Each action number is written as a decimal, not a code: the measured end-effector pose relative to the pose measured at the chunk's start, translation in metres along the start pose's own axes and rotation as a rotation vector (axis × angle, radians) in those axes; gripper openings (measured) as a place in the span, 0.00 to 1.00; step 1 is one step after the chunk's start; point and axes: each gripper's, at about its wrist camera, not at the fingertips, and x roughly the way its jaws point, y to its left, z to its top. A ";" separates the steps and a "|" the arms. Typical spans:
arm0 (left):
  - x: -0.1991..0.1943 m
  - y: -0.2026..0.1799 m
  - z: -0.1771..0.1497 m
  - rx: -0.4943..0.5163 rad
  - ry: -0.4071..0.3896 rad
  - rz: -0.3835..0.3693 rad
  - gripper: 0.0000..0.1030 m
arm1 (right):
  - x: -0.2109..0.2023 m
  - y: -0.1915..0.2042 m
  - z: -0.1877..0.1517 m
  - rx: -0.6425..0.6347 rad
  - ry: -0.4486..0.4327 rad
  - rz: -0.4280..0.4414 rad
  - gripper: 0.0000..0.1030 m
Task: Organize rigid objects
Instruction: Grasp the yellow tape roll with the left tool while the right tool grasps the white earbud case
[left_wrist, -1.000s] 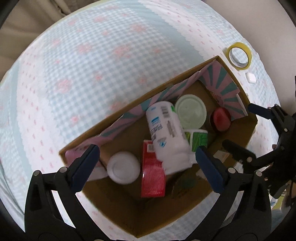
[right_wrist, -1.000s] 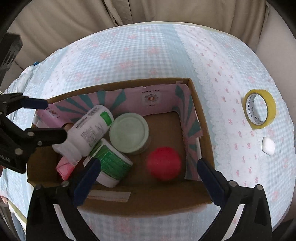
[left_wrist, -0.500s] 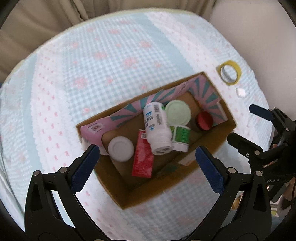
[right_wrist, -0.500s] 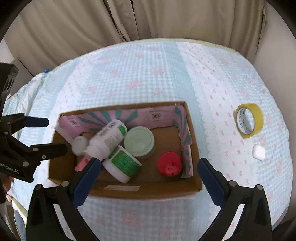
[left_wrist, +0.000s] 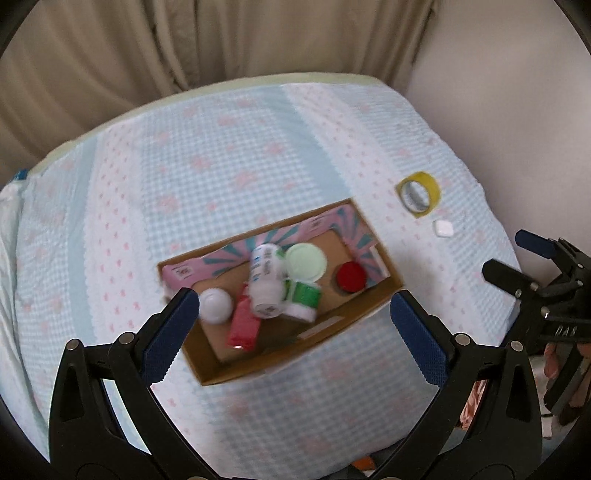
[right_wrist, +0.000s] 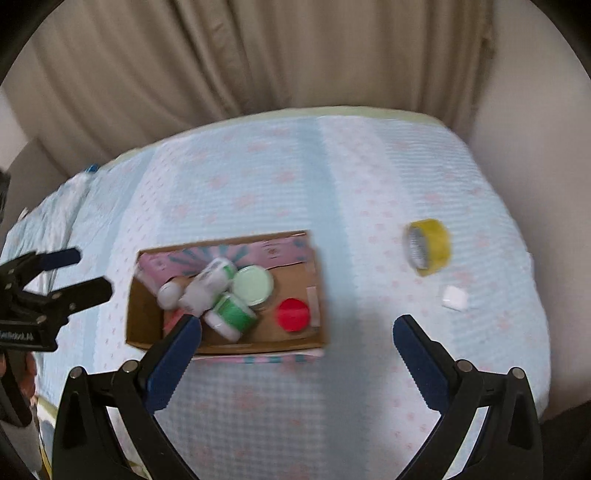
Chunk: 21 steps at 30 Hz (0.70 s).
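box (left_wrist: 373, 299): on checked bed cover, holding all containers, so sorting looked done
left gripper (left_wrist: 295, 332): fingers wide, empty, above box
right gripper (right_wrist: 295, 354): fingers wide, empty, near box
tape roll (right_wrist: 428, 251): right of box, outside it

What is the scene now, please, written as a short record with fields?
surface: bed cover, blue check with pink marks
box: cardboard box, open top, on the cover
in box: white bottle lying down, pale green lid, red cap, green-label jar, white round lid, red packet
outside box: yellow tape roll, small white square
left tool: open, empty
right tool: open, empty
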 end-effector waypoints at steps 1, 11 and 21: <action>-0.001 -0.009 0.004 0.011 -0.005 -0.005 1.00 | -0.005 -0.009 0.000 0.019 -0.008 -0.007 1.00; 0.029 -0.109 0.050 -0.029 -0.020 -0.022 1.00 | -0.021 -0.131 -0.008 0.131 -0.017 -0.097 1.00; 0.118 -0.200 0.093 -0.161 0.127 -0.062 1.00 | 0.027 -0.225 -0.015 0.099 0.078 -0.094 1.00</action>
